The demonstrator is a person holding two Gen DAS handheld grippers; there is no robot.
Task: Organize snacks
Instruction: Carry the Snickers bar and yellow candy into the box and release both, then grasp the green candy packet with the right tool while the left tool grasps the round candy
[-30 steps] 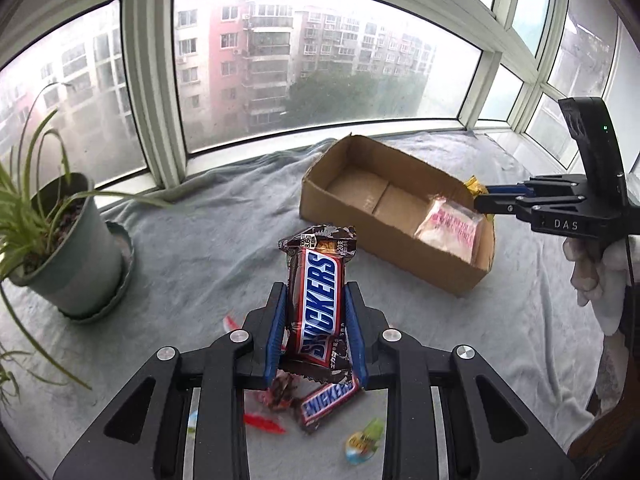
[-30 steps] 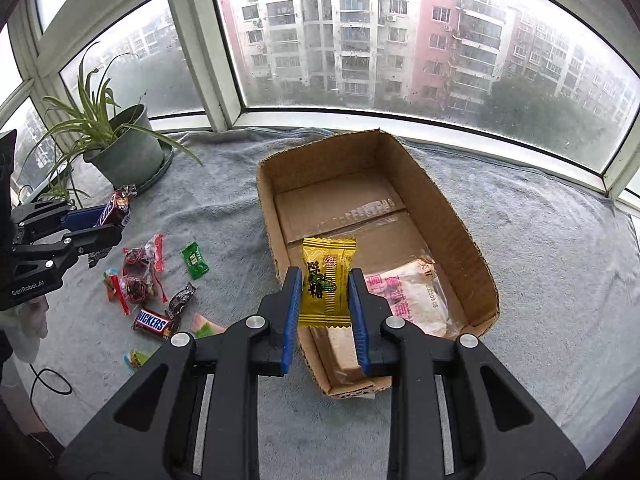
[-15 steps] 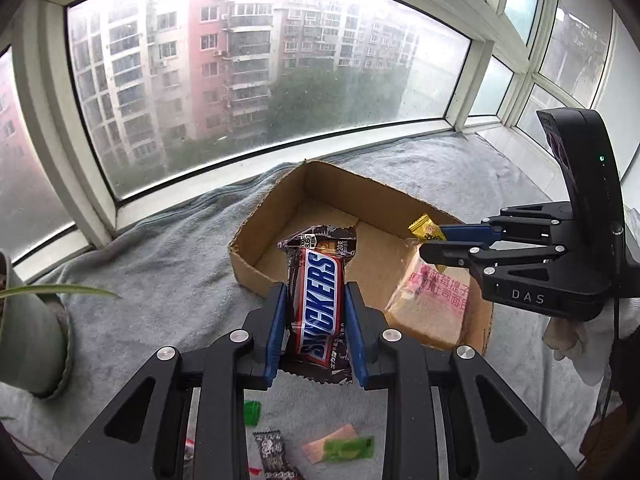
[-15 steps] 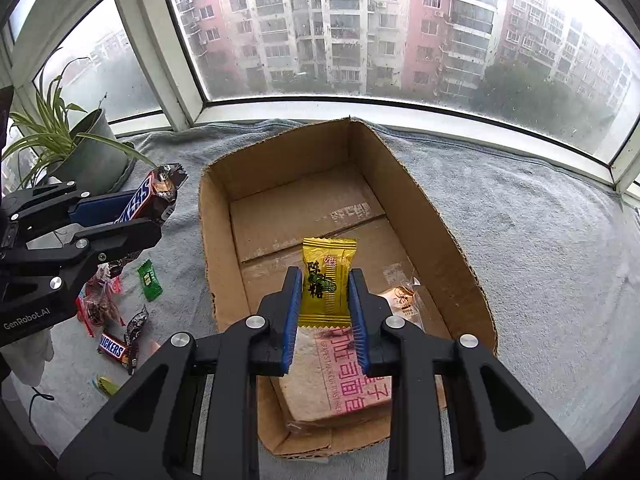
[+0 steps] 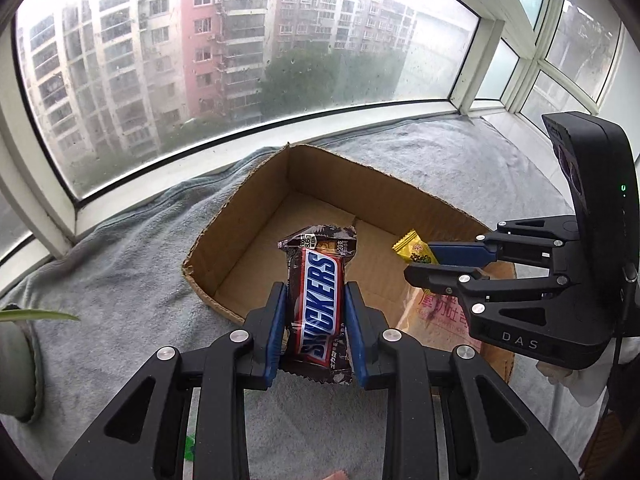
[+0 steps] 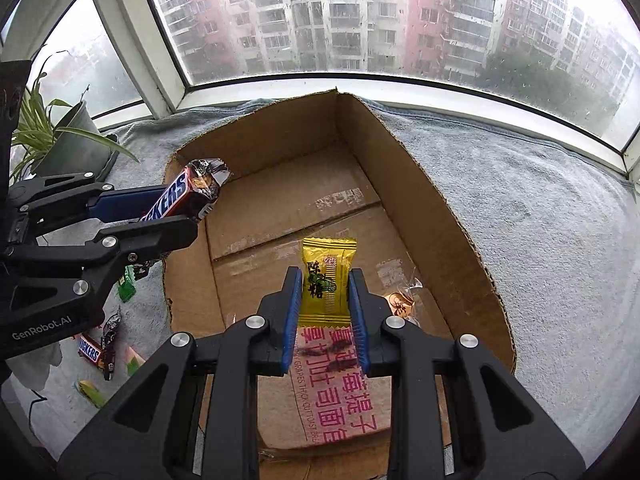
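My left gripper [image 5: 316, 300] is shut on a Snickers bar [image 5: 318, 304], held upright at the near left rim of the open cardboard box [image 5: 240, 216]. In the right wrist view that bar [image 6: 180, 196] pokes over the box's left wall [image 6: 188, 292], clamped in the left gripper [image 6: 168, 216]. My right gripper [image 6: 325, 284] is shut on a small yellow candy packet [image 6: 326, 276] above the box floor. The left wrist view shows the right gripper [image 5: 424, 264] gripping the yellow packet [image 5: 412, 250]. A pink-lettered bread packet [image 6: 340, 392] lies in the box's near end.
Loose snacks lie on the grey cloth left of the box: a small Snickers [image 6: 90, 350], a green candy [image 6: 126, 286] and others. A potted plant [image 6: 68, 144] stands at the far left by the window. A clear-wrapped round sweet [image 6: 400, 304] lies inside the box.
Both grippers have closed in on the box with their snacks still held. The left one came from over the loose snack pile to the box's rim; the right one sank lower over the box floor.
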